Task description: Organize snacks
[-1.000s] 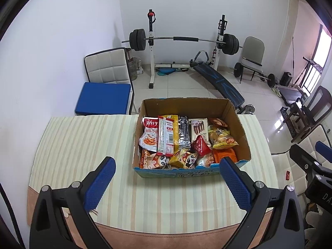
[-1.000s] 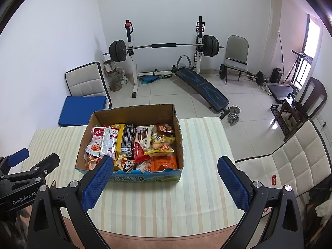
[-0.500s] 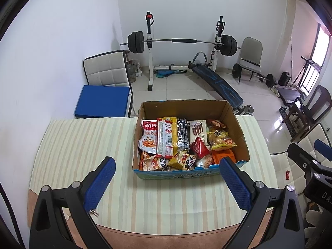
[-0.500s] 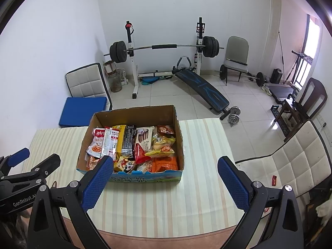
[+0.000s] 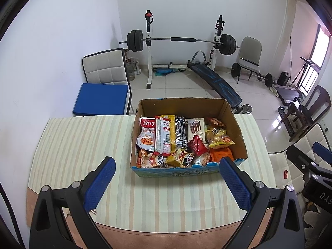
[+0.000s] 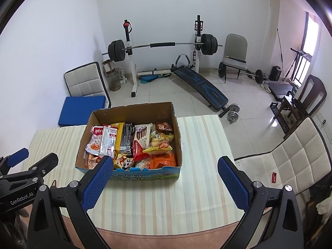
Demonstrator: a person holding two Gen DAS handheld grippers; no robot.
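Observation:
An open cardboard box [image 5: 182, 103] [image 6: 132, 112] stands on a table with a striped cloth [image 5: 83, 141] [image 6: 199, 145]. Several snack packets fill it: a white and red pouch [image 5: 146, 137], a black bar [image 5: 180, 131], a red triangular packet [image 5: 197, 145] [image 6: 138, 148], a yellow bag [image 5: 220, 139] [image 6: 160, 144] and panda packets [image 5: 182, 158]. My left gripper [image 5: 168, 183] hangs open in front of the box, nothing between its blue pads. My right gripper [image 6: 164, 181] is open too, near the box's front right corner.
Beyond the table stand a barbell rack [image 5: 180, 39], a sit-up bench [image 5: 215, 83] and a chair with a blue cushion [image 5: 101, 99]. A white padded chair [image 6: 290, 161] sits at the table's right edge. Bare cloth lies left and right of the box.
Both views have shifted slightly, the box sitting a little lower in each. The grippers stay open and the snacks have not moved.

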